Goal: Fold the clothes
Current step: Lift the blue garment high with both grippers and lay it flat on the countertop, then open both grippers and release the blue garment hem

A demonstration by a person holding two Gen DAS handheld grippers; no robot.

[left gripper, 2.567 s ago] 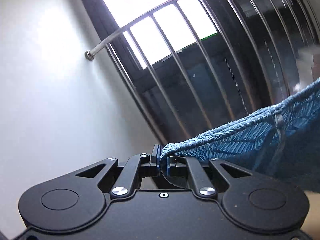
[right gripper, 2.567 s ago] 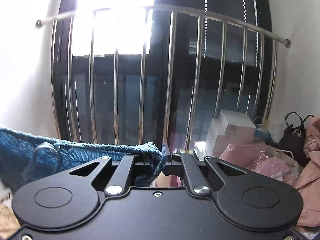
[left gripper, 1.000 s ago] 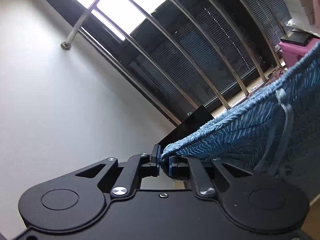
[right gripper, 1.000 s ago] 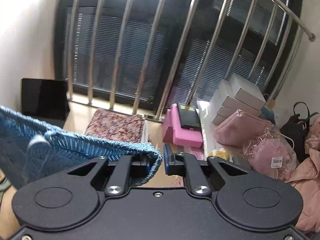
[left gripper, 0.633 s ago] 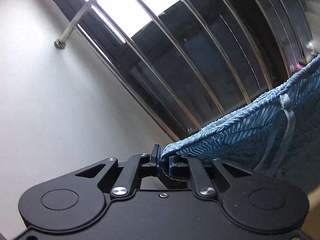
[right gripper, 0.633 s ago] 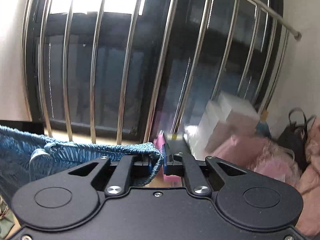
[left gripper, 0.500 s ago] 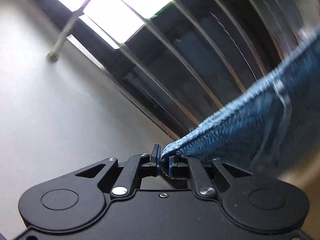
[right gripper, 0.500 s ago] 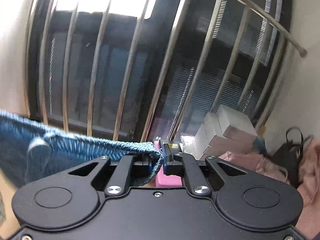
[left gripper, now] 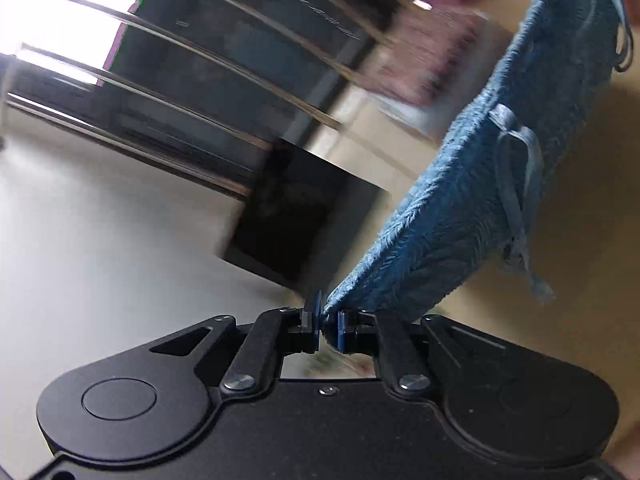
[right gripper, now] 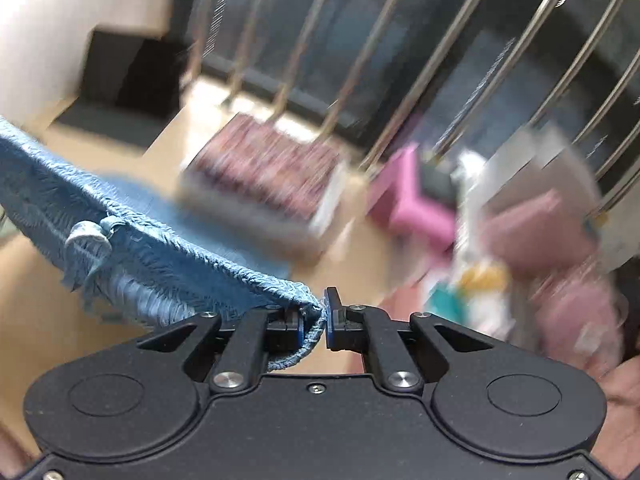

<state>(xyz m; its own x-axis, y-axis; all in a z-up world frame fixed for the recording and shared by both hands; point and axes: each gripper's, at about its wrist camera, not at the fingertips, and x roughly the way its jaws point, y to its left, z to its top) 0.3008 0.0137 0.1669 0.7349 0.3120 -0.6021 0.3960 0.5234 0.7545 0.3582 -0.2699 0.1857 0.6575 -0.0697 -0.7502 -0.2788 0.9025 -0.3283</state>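
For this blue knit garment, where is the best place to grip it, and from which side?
Grip the blue knit garment at the two end corners of its thick top hem, one gripper from each side. The left gripper and right gripper pinch exactly there, stretching the hem taut.

Blue knit garment; stretched taut.

No legible text, label, brand, number or sign appears in either wrist view. Motion blur smears the stacked pale and pink boxes beside the metal window bars, so any printing on them cannot be read.
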